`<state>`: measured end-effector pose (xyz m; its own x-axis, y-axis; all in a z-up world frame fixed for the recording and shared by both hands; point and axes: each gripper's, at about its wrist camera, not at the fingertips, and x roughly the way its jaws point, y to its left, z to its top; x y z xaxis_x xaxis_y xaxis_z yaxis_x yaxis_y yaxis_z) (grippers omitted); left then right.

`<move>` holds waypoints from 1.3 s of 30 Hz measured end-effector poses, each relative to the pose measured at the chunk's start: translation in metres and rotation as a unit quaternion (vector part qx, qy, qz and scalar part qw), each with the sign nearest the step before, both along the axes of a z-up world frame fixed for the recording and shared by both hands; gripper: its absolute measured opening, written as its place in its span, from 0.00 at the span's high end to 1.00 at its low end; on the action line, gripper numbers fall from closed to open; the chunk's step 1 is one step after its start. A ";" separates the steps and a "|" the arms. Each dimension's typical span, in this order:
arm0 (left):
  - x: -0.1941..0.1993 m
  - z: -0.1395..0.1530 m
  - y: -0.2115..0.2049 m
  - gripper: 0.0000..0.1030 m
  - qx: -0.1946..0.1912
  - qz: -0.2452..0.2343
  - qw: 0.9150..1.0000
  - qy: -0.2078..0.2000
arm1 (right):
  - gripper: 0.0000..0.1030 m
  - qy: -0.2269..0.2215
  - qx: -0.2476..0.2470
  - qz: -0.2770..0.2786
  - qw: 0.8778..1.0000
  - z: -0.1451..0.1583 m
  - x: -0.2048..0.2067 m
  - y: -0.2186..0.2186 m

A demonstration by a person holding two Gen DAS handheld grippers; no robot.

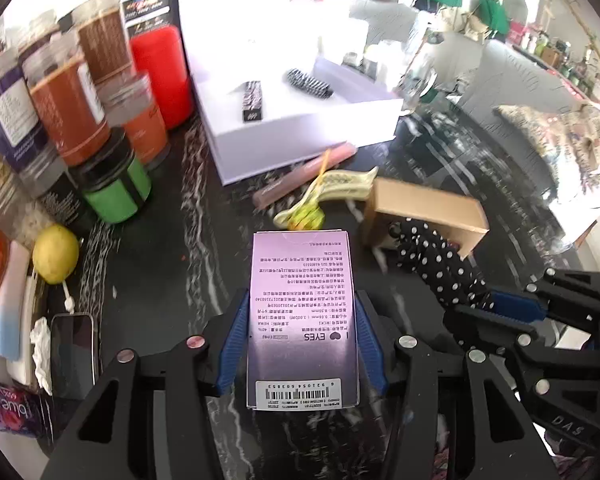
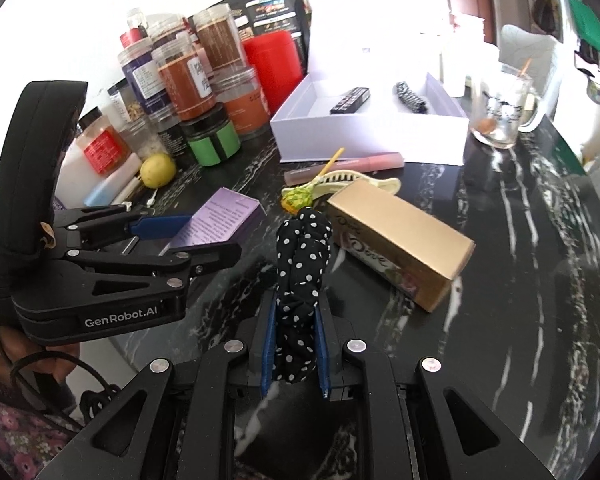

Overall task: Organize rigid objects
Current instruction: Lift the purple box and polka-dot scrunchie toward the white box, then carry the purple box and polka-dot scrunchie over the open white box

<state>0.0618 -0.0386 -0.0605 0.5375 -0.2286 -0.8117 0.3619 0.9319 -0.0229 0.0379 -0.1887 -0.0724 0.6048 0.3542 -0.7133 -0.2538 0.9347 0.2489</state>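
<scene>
1. One white open box [image 2: 364, 136] is the biggest thing on the table [image 2: 520, 280]. It lies ahead of both hands, at the far side, and already holds a dark slim case [image 2: 350, 100] and a dark patterned clip [image 2: 410, 97].
2. Left gripper [image 1: 302, 320]: its fingers pinch the purple carton [image 1: 302, 316] by its long sides, so the carton's long axis runs straight ahead toward the white open box.
3. Right gripper [image 2: 294, 336]: its fingers are pressed nearly together on the polka-dot fabric band [image 2: 304, 268], which stands up between them.
4. Judging by position, the left hand looks nearer the box's open side; a gold carton [image 2: 400, 240] lies just beside the right.
</scene>
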 end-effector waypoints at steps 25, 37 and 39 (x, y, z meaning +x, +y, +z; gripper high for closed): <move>0.053 0.064 -0.037 0.51 -0.024 -0.021 0.996 -0.083 | 0.83 -0.055 -0.007 -0.037 0.998 0.045 0.040 -0.037; 0.096 0.077 -0.036 0.51 -0.030 -0.006 0.995 -0.098 | 0.83 -0.073 -0.021 -0.025 0.997 0.065 0.089 -0.040; 0.104 0.078 -0.036 0.51 -0.030 -0.003 0.995 -0.099 | 0.83 -0.075 -0.024 -0.023 0.997 0.068 0.098 -0.042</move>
